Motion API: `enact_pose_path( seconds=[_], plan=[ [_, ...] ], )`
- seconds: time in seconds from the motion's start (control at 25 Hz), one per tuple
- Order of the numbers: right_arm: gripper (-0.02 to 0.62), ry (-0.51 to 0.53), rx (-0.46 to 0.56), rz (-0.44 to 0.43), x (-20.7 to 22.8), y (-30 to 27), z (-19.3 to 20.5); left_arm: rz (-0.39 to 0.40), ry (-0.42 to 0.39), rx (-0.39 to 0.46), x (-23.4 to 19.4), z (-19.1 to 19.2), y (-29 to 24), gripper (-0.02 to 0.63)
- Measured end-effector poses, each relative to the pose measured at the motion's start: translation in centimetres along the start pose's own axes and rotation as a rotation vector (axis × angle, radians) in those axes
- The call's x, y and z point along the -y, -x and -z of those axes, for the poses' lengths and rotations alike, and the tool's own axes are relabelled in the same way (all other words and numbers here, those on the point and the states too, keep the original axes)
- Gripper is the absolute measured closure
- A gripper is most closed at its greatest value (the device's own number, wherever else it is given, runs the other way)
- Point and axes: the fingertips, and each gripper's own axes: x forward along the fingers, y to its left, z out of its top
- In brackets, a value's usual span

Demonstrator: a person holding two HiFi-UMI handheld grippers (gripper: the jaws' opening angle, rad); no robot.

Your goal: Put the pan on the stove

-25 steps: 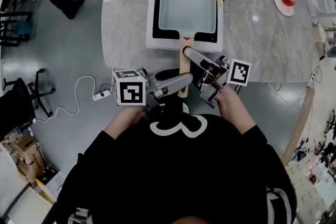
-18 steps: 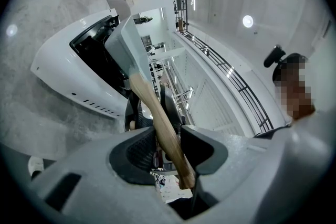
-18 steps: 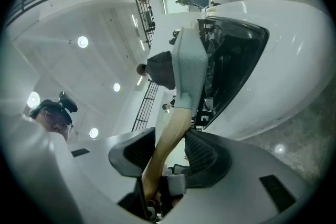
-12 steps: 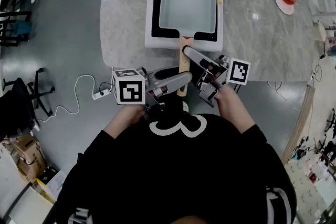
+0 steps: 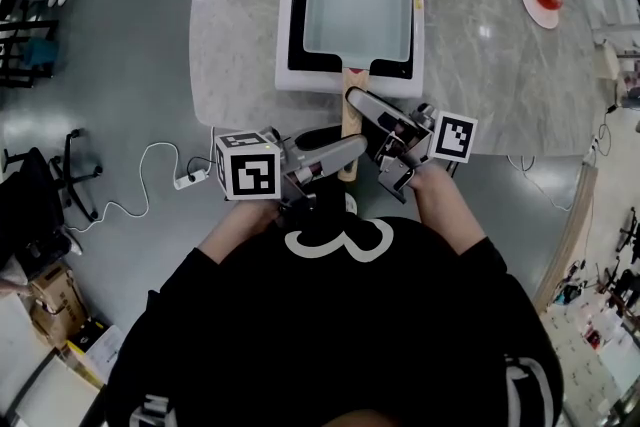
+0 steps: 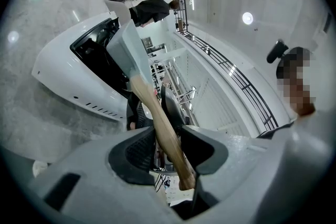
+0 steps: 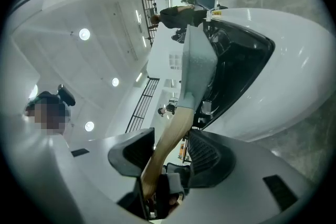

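Note:
A pale rectangular pan (image 5: 358, 0) sits on the white stove (image 5: 288, 65) on the marble table, its wooden handle (image 5: 347, 130) sticking out toward me past the table edge. My left gripper (image 5: 352, 150) reaches in from the left and is shut on the end of the handle (image 6: 157, 118), with both pads against the wood. My right gripper (image 5: 352, 98) comes from the right, closer to the pan. Its jaws have just been opening, and the handle (image 7: 176, 123) runs between them with a gap at one pad. Both gripper views show the pan (image 6: 128, 47) (image 7: 197, 68) over the stove's black top.
A red thing on a white plate (image 5: 545, 0) lies at the far right of the table (image 5: 240, 15). On the grey floor to the left are a power strip with a cable (image 5: 190, 180) and a chair base (image 5: 60, 180). Clutter sits at the floor's corners.
Pan and both grippers stay where they were. A person at the upper left of the head view has walked off toward the left edge.

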Motion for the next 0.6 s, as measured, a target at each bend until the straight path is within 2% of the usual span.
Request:
enact_pose_path(
  seconds=[0.36,0.6],
  plan=[
    [0.414,0.043,-0.004,0.038,0.29,-0.20,-0.25,0.002,-0.009,-0.006,-0.12,-0.22,-0.30,0.443],
    [0.374,0.072,0.011,0.057,0.01,-0.11,-0.38,0.016,-0.040,0.016,0.08,-0.45,-0.36,0.390]
  ],
)
